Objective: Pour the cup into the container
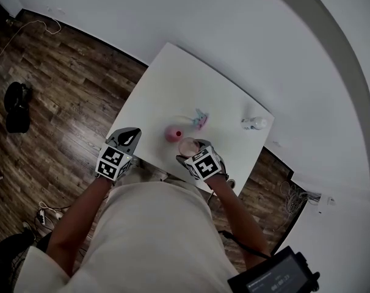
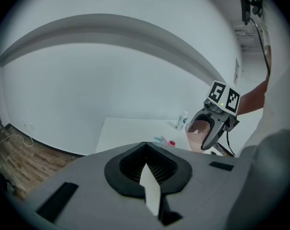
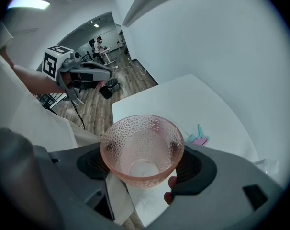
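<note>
Two sets of jaws, one real job. My right gripper [image 3: 144,169] pinches the cup [image 3: 141,147] by its sides, pads pressed on the dimpled pink glass. It holds the cup roughly upright over the near part of the table [image 1: 173,78], just beside the pink container [image 1: 174,133]. My left gripper [image 2: 147,169] is pressed together on nothing and hangs by the table's near left edge, well apart from both. I cannot tell what the cup holds, or how much. To pour well, I judge the lip should come over the container's mouth first and only then tip, since the container looks a small target and an early tilt would spill onto the table. The tilt should come from a slow wrist roll, with the lip low and close above the opening so the stream falls short and straight. The glass tapers and looks slick, so my grip must not slacken as the cup leans. The pink-and-teal thing [image 1: 200,119] and the bottle [image 1: 254,123] lie farther back, out of the way.
</note>
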{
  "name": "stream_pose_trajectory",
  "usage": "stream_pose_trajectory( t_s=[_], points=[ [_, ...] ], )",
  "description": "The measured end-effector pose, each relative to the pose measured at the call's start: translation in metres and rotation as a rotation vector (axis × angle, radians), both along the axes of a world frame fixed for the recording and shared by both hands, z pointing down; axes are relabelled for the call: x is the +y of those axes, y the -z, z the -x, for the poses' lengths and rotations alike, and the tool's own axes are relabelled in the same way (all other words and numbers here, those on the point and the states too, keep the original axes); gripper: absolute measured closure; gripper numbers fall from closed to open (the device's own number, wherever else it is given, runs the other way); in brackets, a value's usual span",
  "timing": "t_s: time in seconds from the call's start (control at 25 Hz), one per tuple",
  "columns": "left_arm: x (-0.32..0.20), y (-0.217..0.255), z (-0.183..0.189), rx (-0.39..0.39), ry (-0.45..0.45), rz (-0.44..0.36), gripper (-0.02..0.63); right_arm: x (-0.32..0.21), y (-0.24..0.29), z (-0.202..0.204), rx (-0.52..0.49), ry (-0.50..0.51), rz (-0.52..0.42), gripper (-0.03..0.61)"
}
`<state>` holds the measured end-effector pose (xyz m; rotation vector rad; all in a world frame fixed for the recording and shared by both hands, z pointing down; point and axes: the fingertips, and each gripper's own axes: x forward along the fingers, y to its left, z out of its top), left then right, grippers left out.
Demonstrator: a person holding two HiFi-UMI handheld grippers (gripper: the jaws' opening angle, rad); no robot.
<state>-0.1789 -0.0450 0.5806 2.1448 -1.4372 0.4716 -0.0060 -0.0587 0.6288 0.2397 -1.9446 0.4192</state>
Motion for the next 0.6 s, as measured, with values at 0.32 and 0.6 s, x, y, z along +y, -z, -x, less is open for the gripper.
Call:
stream_pose_trajectory(
  t_s=[0.32,0.6],
  points=[
    [0.0,0.005,-0.002,0.067,0.036,-0.007,0.603,0.002,-0.009,0.0,0.036,0.022,0.045,0.206],
    [-0.002,0.008,-0.008,0.073,0.033,-0.017,0.603,0.003,-0.014,-0.001,0.071,0.043,0.086,0.206]
  ],
)
